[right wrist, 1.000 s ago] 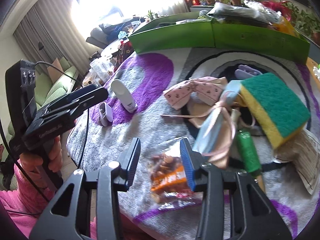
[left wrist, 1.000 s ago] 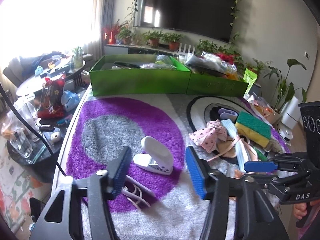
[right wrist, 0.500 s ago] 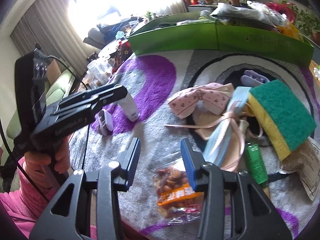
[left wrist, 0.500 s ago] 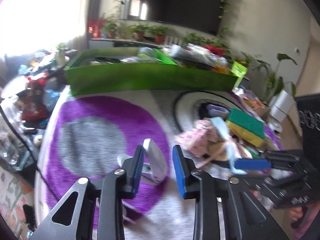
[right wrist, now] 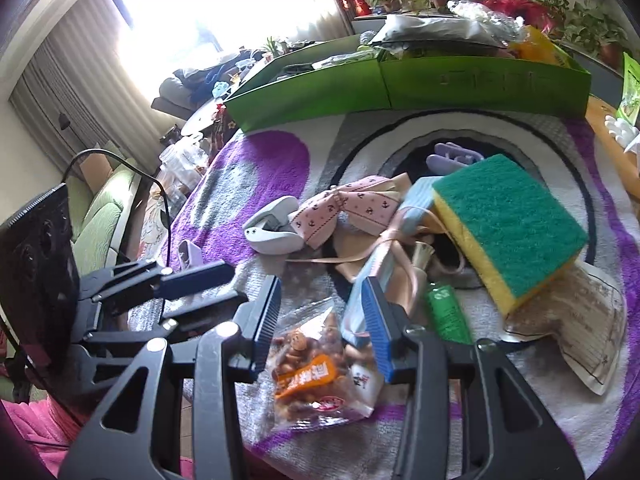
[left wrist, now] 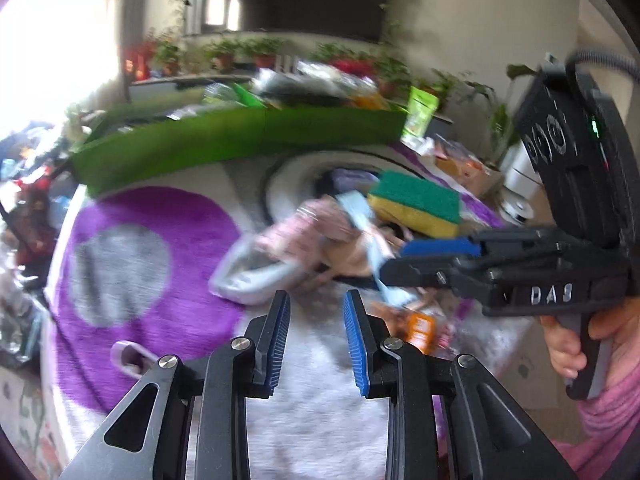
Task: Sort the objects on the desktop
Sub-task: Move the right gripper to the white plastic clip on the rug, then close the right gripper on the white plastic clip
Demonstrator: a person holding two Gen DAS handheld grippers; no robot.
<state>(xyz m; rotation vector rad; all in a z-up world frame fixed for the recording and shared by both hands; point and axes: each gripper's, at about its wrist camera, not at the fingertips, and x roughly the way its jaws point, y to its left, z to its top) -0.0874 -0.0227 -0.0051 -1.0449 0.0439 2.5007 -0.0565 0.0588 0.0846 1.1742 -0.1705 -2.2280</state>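
Left gripper [left wrist: 316, 338] jaws narrowly apart, nothing between them, just bare rug [left wrist: 312, 412]; they were closing a moment ago. Right gripper [right wrist: 320, 316] jaws apart, straddling the snack bag [right wrist: 316, 372] at the rug's near edge; pads don't look pressed on it, hard to be sure. White hole punch [right wrist: 272, 228] touches the pink bow [right wrist: 344, 208]. Sponge [right wrist: 508, 224] sits right of the bow, green boxes [right wrist: 400, 84] behind.

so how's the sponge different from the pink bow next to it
The sponge is a thick block, green on top and yellow below; the pink bow is thin ribbon, pale pink with small dark prints. The sponge sits propped at a tilt on the pile, while the bow lies flatter, its left end against the white hole punch. Both rest on the rug, untouched by either gripper.
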